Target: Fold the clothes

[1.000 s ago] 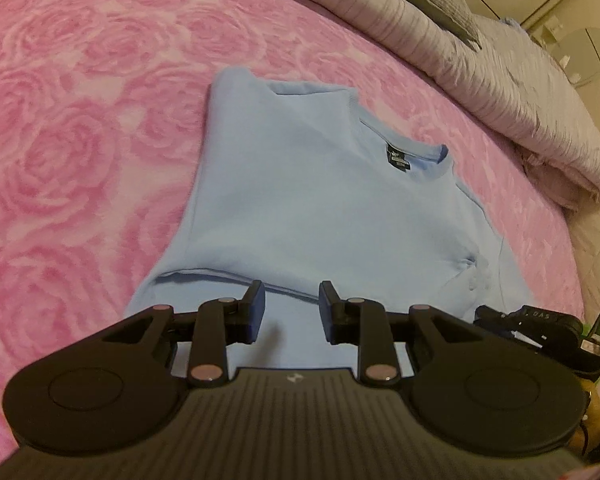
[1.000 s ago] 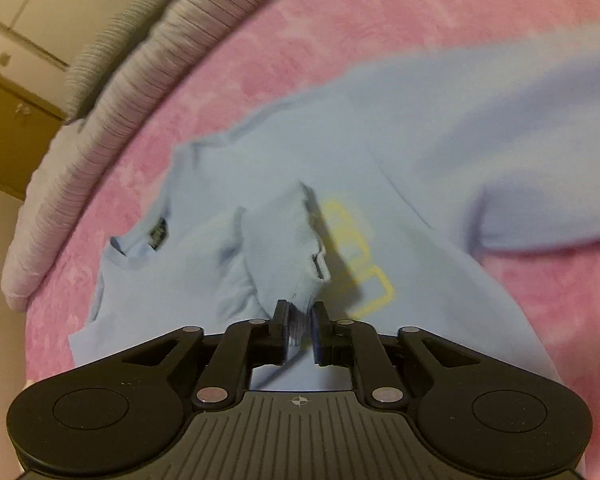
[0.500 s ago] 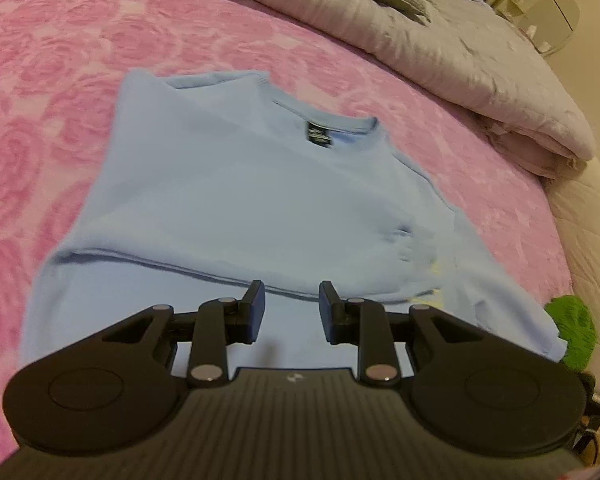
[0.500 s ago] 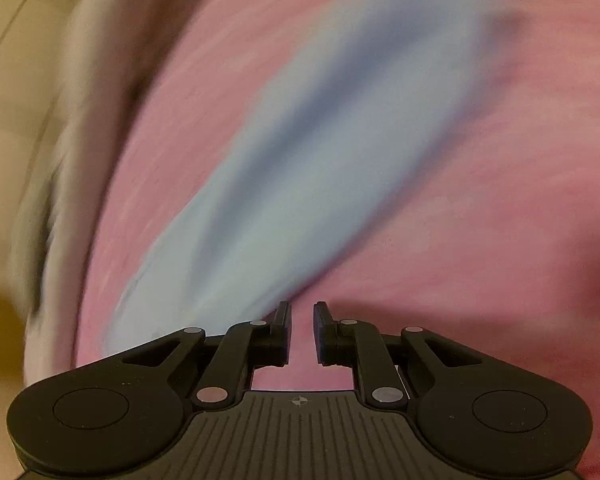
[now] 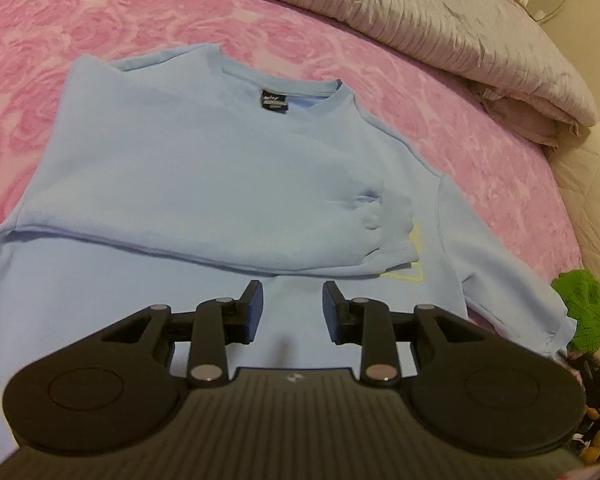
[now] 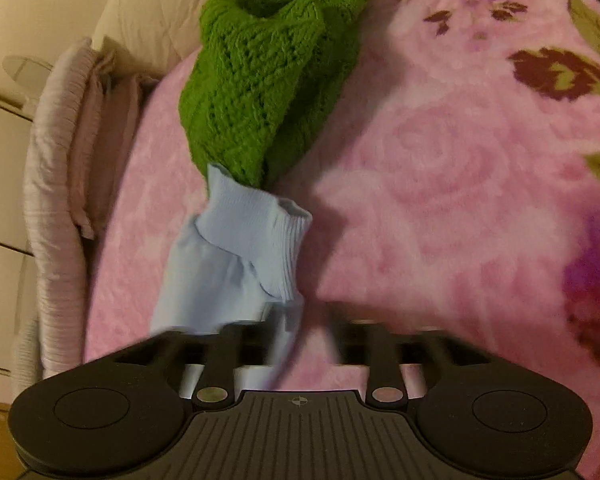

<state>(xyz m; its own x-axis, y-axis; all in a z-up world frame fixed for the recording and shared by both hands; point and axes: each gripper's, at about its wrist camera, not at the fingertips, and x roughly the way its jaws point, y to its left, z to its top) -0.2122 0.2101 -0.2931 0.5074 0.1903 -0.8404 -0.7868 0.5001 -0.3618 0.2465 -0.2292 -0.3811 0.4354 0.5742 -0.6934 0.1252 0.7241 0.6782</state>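
A light blue sweatshirt lies flat on the pink rose bedspread, collar away from me, with one sleeve folded across its chest and the cuff resting near a yellow print. My left gripper hovers open over the lower body of the sweatshirt, holding nothing. In the right wrist view the other sleeve stretches out over the bedspread, its ribbed cuff touching a green knit garment. My right gripper is open just behind that cuff, its fingers blurred, the sleeve running past the left finger.
A grey striped duvet is bunched along the far side of the bed. The green knit garment lies at the bed's right edge. A cream padded bed frame and white cupboards stand beyond.
My right gripper let go of the folded sleeve cuff, swung right to the other sleeve's end and opened wider. My left gripper shifted right over the sweatshirt, still open.
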